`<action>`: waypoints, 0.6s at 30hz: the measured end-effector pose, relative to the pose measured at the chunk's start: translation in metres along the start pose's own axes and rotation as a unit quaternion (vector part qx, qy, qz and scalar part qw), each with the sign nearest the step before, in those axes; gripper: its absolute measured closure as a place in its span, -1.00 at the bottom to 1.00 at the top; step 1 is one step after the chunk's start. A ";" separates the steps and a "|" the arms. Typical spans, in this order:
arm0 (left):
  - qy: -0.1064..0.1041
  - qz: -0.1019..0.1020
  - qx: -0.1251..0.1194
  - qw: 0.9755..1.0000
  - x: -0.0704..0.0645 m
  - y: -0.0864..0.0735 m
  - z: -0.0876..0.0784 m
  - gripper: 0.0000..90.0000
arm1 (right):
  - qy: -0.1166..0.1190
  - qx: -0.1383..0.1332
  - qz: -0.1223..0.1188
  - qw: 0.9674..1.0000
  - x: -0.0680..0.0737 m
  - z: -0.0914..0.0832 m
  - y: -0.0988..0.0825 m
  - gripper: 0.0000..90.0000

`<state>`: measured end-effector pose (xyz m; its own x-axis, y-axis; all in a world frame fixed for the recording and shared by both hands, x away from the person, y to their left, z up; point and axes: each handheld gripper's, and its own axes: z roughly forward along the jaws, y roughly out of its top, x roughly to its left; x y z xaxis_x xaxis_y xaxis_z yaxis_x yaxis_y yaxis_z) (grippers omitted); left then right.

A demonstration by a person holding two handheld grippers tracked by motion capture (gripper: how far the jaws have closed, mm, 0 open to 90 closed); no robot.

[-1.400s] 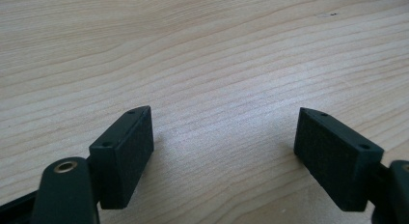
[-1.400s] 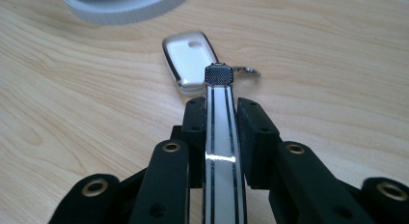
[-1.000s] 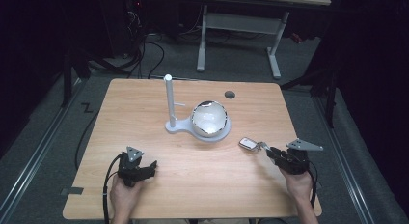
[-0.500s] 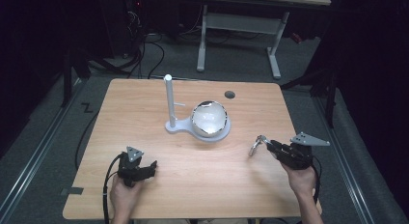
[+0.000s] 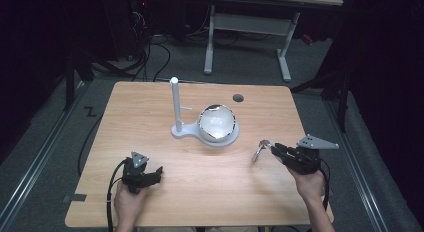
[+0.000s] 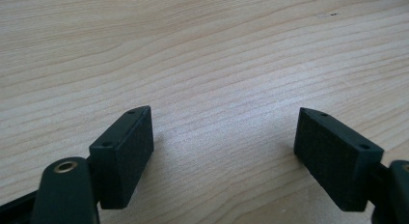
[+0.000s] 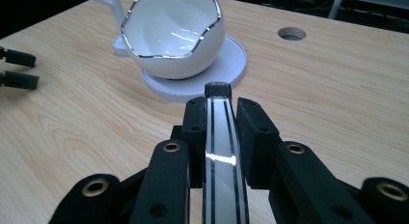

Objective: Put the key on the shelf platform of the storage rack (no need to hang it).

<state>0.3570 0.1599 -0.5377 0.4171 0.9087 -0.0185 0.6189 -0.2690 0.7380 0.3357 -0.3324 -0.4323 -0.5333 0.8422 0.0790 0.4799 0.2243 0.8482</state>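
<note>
So the white bowl point(image 5: 218, 123) with the jagged, silver-edged rim is sitting on the round plate of a white stand point(image 5: 190, 130) around the middle of the table point(image 5: 150, 112), and I'm placing everything off that bowl. The stand's upright post point(image 5: 175, 104) is rising just left of the bowl, with a small peg sticking out toward it. Right of the bowl and nearer the person, the right gripper point(image 5: 270, 148) is clamping a shiny strip-like thing point(image 7: 219, 142), glossy with two dark lines along it and a dark tip; I can't tell what it is exactly. In the right gripper view it's pointing straight at the bowl with bare wood between them, nothing blocking. The left gripper point(image 5: 152, 174) is sitting well left of the bowl near the table's front edge, its jaws spread wide over bare wood with nothing between them. Behind the bowl, off to the right, there's a round cable hole point(image 5: 238, 98) in the tabletop. A white desk frame point(image 5: 247, 27) is standing on the floor beyond.
</note>
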 end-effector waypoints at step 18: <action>0.000 0.000 0.000 1.000 0.000 0.000 0.000 -0.51 | 0.041 -0.013 -0.025 0.999 0.017 0.016 0.032 0.68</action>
<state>0.3570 0.1599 -0.5377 0.4173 0.9086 -0.0185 0.6190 -0.2692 0.7378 0.3530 -0.3030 -0.4120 -0.6126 0.7865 0.0784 0.4342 0.2519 0.8649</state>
